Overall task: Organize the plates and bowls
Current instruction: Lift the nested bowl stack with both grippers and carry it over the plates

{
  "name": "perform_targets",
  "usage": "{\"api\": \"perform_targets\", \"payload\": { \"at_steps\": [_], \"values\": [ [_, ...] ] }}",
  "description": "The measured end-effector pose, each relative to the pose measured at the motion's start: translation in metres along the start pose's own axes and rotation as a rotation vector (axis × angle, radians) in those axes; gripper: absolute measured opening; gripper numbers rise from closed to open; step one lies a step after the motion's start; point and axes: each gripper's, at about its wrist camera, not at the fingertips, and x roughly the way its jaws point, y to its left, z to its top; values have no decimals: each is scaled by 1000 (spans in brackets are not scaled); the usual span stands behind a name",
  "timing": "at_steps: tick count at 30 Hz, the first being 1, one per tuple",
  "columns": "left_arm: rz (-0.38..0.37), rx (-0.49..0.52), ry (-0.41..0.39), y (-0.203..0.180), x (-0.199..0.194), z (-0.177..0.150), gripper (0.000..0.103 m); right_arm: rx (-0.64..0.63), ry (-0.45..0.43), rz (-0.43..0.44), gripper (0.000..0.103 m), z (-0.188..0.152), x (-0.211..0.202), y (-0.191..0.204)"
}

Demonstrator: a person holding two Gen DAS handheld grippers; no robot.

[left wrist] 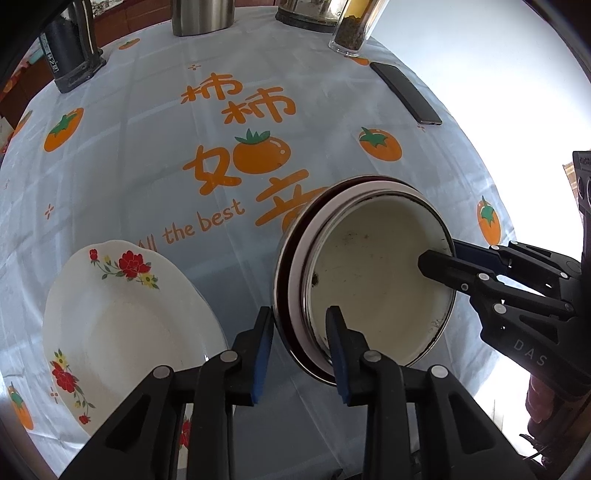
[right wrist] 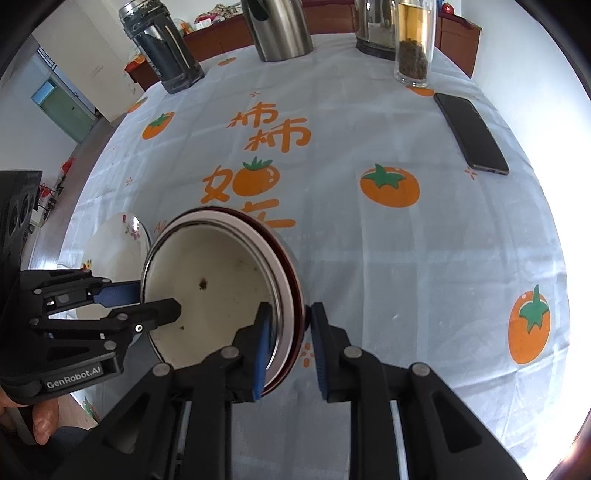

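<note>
The stack of bowls (left wrist: 369,280) sits tipped on the worktop (left wrist: 147,166), its mouth facing up toward the cameras and its round rim leaning away to the far side. The left claw (left wrist: 301,354) clamps the near-left rim, one pad inside and one outside; the right claw (right wrist: 286,350) grips the opposite rim the same way. A flowered plate (left wrist: 122,325) lies just beside the stack on its left. Farther off stand a phone (right wrist: 471,133), a glass jar (right wrist: 412,48), a steel jug (right wrist: 280,29) and a dark canister (right wrist: 162,51), all well apart
</note>
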Motion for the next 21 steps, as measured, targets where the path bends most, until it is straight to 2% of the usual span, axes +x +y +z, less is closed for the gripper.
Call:
{"api": "perform_targets", "payload": {
  "at_steps": [21],
  "values": [
    [-4, 3, -64, 2, -33, -11, 32, -66, -10, -15, 21, 1, -23, 21]
  ]
}}
